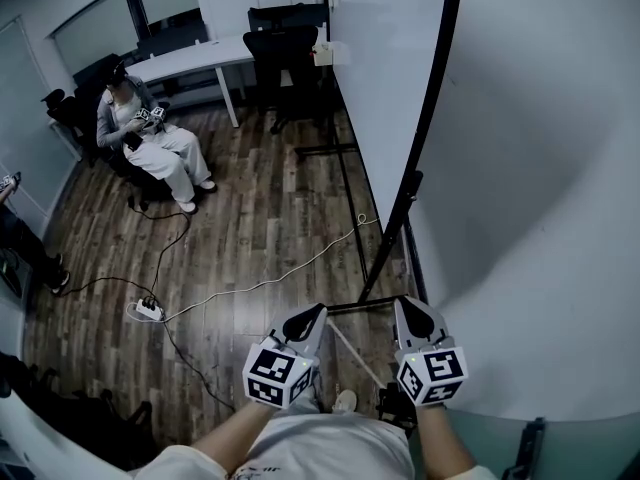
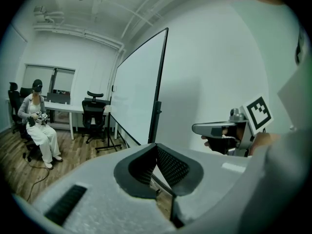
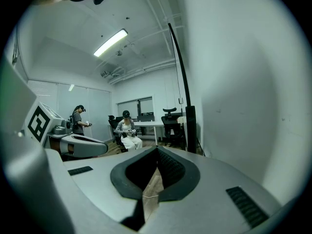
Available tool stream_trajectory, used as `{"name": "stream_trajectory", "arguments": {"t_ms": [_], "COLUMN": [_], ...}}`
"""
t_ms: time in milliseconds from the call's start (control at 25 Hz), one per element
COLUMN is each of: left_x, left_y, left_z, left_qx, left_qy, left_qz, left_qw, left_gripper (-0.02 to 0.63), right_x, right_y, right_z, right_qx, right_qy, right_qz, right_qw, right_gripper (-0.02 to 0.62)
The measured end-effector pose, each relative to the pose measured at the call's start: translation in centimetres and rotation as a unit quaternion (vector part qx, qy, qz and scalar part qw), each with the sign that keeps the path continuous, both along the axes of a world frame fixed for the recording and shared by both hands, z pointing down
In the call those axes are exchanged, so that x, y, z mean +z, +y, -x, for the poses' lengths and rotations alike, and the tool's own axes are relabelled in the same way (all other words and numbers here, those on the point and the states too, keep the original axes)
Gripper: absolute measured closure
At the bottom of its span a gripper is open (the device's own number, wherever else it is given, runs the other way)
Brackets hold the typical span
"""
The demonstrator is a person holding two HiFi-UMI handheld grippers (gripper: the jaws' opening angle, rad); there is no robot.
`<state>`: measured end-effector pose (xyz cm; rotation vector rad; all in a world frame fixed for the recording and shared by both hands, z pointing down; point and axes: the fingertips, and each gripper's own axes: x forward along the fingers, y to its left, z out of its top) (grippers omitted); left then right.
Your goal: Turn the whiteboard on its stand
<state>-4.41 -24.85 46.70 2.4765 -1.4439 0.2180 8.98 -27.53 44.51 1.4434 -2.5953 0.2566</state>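
Far to the left a seated person (image 1: 150,143) sits in a dark chair (image 1: 120,163) near a white worktop (image 1: 195,60). Closer in, a power strip (image 1: 148,310) lies on the wooden floor (image 1: 270,218), with a pale cable (image 1: 270,280) trailing from it toward the whiteboard's base. The left gripper (image 1: 320,310) is held low in front of the person using it. Its fingers (image 2: 170,165) are brought together at the tips with nothing between them, and it points toward the board without touching it. Just beside it, the right gripper (image 1: 408,303) is also empty, its fingers (image 3: 168,169) pressed together. The whiteboard (image 1: 385,78) stands upright ahead of both grippers in a black frame on its stand (image 1: 345,306), whose floor bar shows between the two grippers in the head view. The board sits close beside the white wall (image 1: 540,168) at the right, at an angle to it.
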Motion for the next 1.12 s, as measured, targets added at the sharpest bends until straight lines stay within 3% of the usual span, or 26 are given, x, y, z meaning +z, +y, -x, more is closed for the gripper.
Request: {"name": "stream_trajectory", "arguments": {"t_ms": [1120], "left_x": [0.1], "left_y": [-10.5], "left_z": [0.1], "left_qx": [0.018], "left_qy": [-0.002], "left_qz": [-0.001], "left_qw": [0.9998], "left_gripper": [0.595], "right_x": [-0.6], "right_y": [-14.9], "right_z": [-1.3], "right_qx": [0.051], "right_qy": [0.011], "right_qz": [-0.011], "right_qw": [0.999], "right_gripper": [0.591]}}
